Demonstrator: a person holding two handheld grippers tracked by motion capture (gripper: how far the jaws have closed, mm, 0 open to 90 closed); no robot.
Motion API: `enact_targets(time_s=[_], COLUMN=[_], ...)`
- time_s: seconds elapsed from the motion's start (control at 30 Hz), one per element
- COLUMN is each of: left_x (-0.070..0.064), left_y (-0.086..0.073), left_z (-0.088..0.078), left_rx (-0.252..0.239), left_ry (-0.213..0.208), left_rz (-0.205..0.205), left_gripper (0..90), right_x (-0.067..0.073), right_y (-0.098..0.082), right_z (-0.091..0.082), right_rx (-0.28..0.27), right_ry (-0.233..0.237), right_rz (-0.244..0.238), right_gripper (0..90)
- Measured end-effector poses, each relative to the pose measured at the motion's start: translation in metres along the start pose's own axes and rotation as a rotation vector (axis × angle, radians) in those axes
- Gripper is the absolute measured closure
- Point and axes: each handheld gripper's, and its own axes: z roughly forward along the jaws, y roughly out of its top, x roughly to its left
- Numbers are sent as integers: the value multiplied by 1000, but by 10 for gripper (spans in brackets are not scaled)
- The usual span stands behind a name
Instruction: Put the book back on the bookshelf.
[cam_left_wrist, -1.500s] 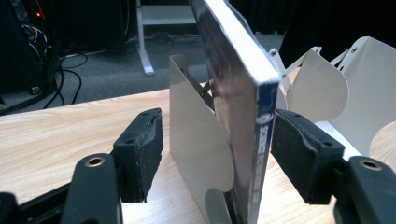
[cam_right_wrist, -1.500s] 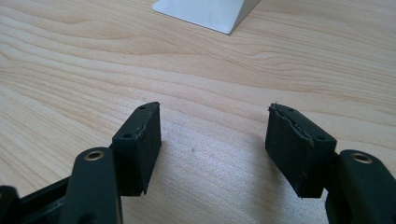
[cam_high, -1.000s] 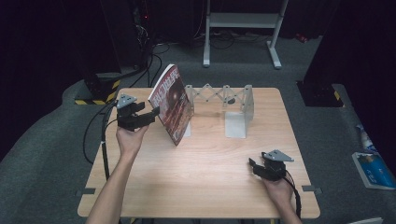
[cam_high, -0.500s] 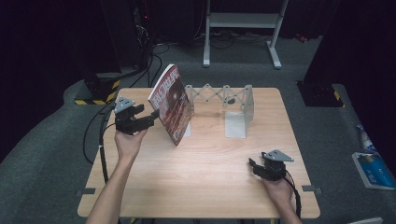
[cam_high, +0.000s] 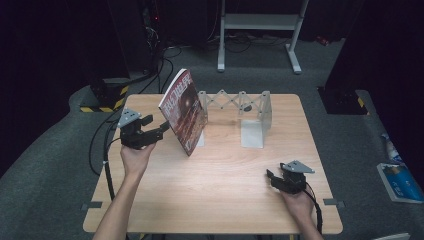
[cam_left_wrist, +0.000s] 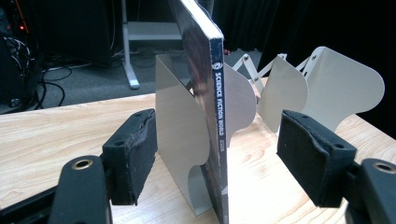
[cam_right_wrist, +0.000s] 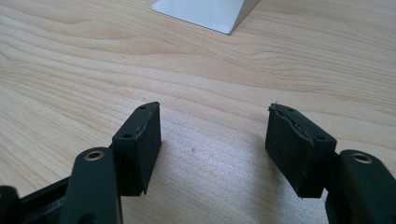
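A book with a red-brown cover stands tilted, leaning on the left end plate of a grey expanding book rack. My left gripper is open just left of the book, level with its lower half. In the left gripper view the book's spine and the rack's end plate stand between the left gripper's wide jaws, and neither pad touches them. My right gripper rests low at the table's near right, open and holding nothing. Bare wood lies between the right gripper's pads.
The wooden table has bare space across its front and middle. The foot of the rack's right end plate lies ahead of the right gripper. Cables hang off the table's left edge. Dark floor and a metal stand lie beyond.
The left gripper has shifted slightly towards the person, still beside the book. The book, the rack and the right gripper have stayed put.
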Motion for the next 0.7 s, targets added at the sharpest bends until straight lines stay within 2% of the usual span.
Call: enact_targets(time_s=[0.2,0.7], left_x=[0,-3], left_y=[-4,-16], left_z=[-3,-8], left_rx=[-3,5], left_ry=[-20,-38], left_rz=[-25,-33], left_gripper=[280,281], right_x=[0,0], right_y=[0,0], right_z=[0,0], right_rx=[0,0], right_ry=[0,0], right_rz=[0,0], right_gripper=[360,360])
